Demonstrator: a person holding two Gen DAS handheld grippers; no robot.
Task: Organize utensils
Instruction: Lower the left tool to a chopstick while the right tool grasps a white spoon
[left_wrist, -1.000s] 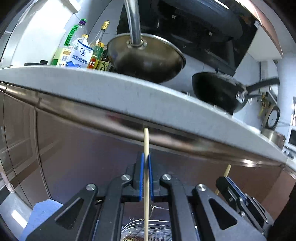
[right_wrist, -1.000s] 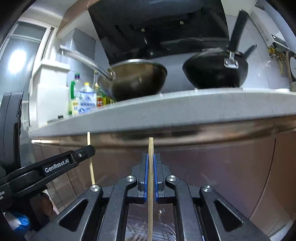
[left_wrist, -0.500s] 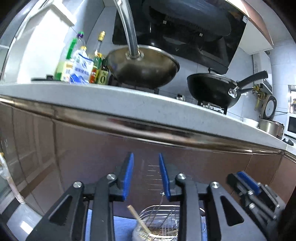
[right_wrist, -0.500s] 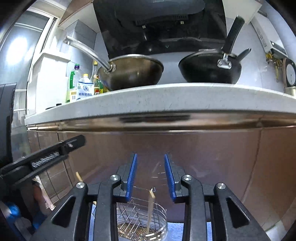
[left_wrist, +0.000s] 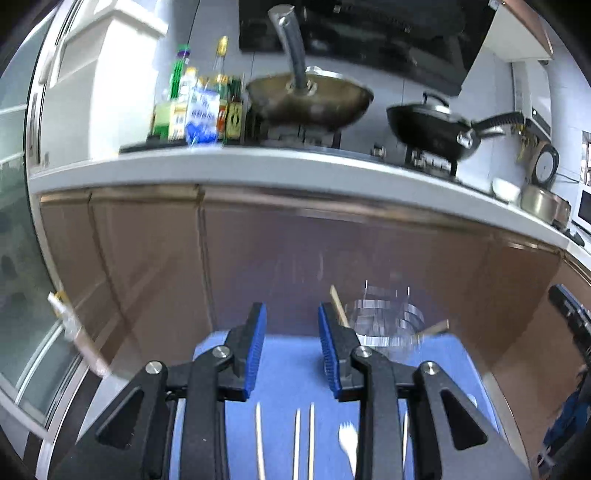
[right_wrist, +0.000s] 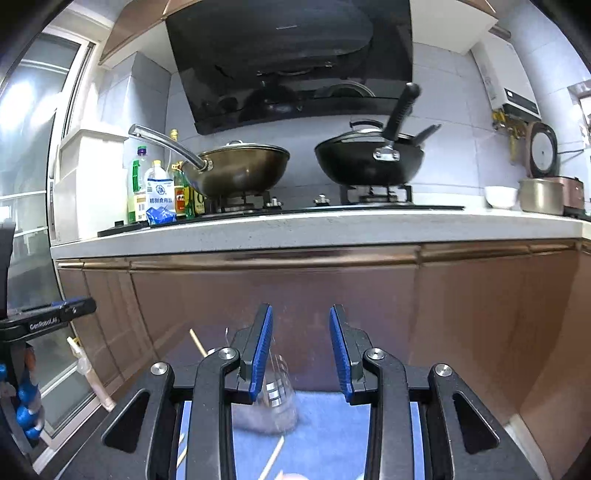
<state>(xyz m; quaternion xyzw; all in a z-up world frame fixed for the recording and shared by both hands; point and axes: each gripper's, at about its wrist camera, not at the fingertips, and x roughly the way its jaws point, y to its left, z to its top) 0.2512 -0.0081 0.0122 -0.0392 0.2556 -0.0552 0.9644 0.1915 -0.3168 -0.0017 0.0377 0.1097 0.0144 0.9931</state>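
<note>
My left gripper (left_wrist: 290, 345) is open and empty above a blue mat (left_wrist: 291, 373). A wire utensil basket (left_wrist: 384, 325) stands at the mat's far right with two wooden chopsticks (left_wrist: 338, 304) leaning in it. Several chopsticks (left_wrist: 303, 439) and a white plastic fork (left_wrist: 347, 441) lie on the mat below the left gripper. My right gripper (right_wrist: 301, 350) is open and empty, above the same basket (right_wrist: 277, 402), which is blurred. A chopstick (right_wrist: 273, 456) lies on the mat (right_wrist: 325, 435) in front of it. The left gripper's side (right_wrist: 48, 321) shows at the left.
A white countertop (right_wrist: 295, 225) over brown cabinet doors (right_wrist: 369, 306) faces me. On it stand a steel wok (right_wrist: 240, 173), a black wok (right_wrist: 369, 158), bottles and a salt bag (right_wrist: 159, 199), a white bowl (right_wrist: 500, 195) and a pot (right_wrist: 541, 195).
Both grippers opened and let go of their chopsticks, which dropped into the wire basket. Both grippers then rose and pulled back, so the mat and the loose utensils came into view.
</note>
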